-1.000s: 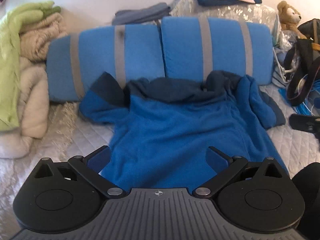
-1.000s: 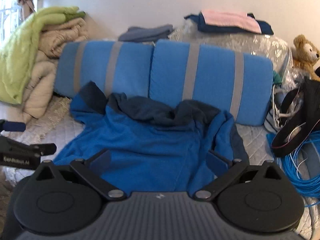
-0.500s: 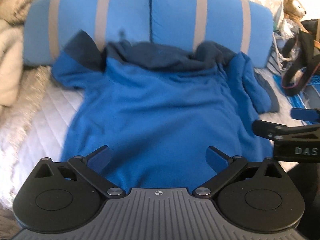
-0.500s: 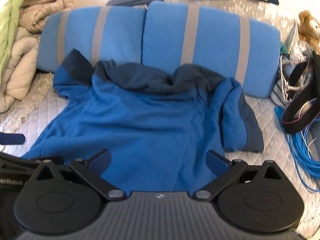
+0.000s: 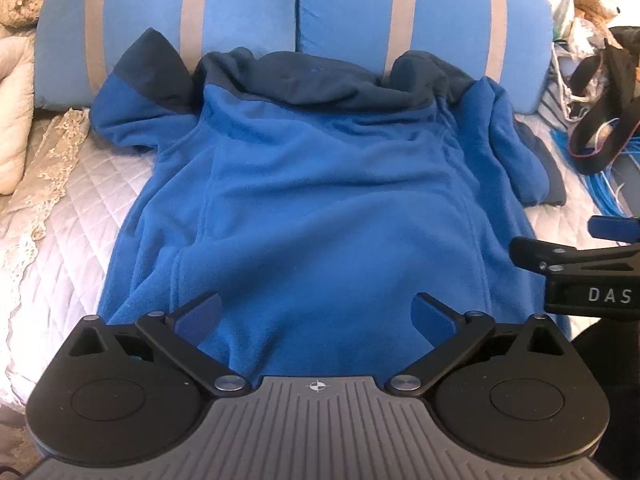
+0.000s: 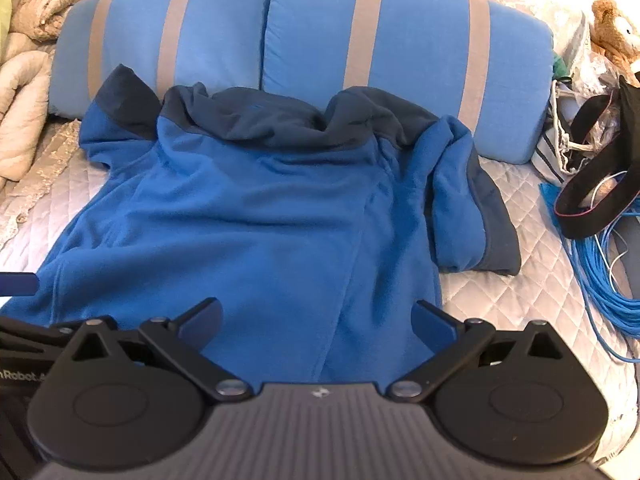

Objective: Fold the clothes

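Note:
A blue fleece jacket [image 5: 320, 200] with a dark navy collar lies spread on the quilted bed, collar toward the pillows; it also fills the right wrist view [image 6: 248, 220]. Its right sleeve [image 6: 464, 200] is folded in beside the body. My left gripper [image 5: 318, 316] hovers open over the jacket's near hem, nothing between its fingers. My right gripper [image 6: 316, 316] is likewise open above the hem. The right gripper's finger shows at the left wrist view's right edge [image 5: 576, 260].
Two blue pillows with grey stripes [image 5: 296, 4] stand behind the jacket. Beige blankets [image 6: 24, 64] pile at the left. A teddy bear [image 6: 616, 36], a black strap [image 6: 600, 184] and a coil of blue cable [image 6: 604, 272] lie on the right. White quilted bedspread [image 5: 80, 216] surrounds the jacket.
Both grippers have moved forward and tilted down toward the jacket, which now fills more of each view. The jacket itself has not moved. Both stay open.

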